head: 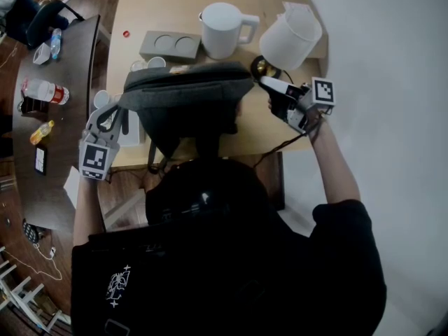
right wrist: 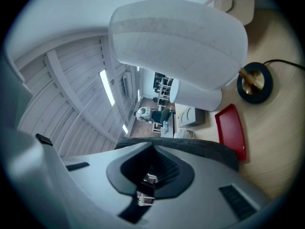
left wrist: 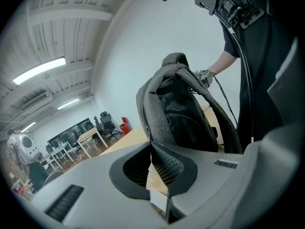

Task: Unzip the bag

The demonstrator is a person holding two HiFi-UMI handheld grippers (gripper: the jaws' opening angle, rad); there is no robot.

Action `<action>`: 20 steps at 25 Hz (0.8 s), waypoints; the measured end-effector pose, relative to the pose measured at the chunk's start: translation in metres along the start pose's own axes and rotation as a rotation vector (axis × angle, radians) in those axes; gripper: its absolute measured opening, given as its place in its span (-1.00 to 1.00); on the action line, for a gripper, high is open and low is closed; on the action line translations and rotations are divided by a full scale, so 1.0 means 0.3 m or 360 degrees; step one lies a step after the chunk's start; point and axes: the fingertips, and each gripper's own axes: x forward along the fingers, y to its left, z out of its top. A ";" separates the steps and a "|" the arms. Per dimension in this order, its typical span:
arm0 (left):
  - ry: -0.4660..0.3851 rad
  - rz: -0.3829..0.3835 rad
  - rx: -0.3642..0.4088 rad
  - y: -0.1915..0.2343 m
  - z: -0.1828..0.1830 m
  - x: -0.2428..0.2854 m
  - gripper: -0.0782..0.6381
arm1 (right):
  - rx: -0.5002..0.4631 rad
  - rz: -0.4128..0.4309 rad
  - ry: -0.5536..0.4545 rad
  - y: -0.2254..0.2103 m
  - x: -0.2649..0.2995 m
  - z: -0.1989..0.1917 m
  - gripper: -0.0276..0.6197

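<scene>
Dark shirt of the person fills the bottom of the head view. Beyond it the grey bag stands upright on the wooden table — between both grippers. Left gripper is clenched at the bag's left side, pinching the small zip pull. Right gripper is clenched too — tips at the bag's top right corner.
</scene>
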 end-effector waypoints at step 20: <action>0.0033 0.0001 -0.0068 -0.018 -0.050 0.013 -0.76 | 0.0012 -0.0037 0.0014 -0.049 0.000 -0.005 -0.90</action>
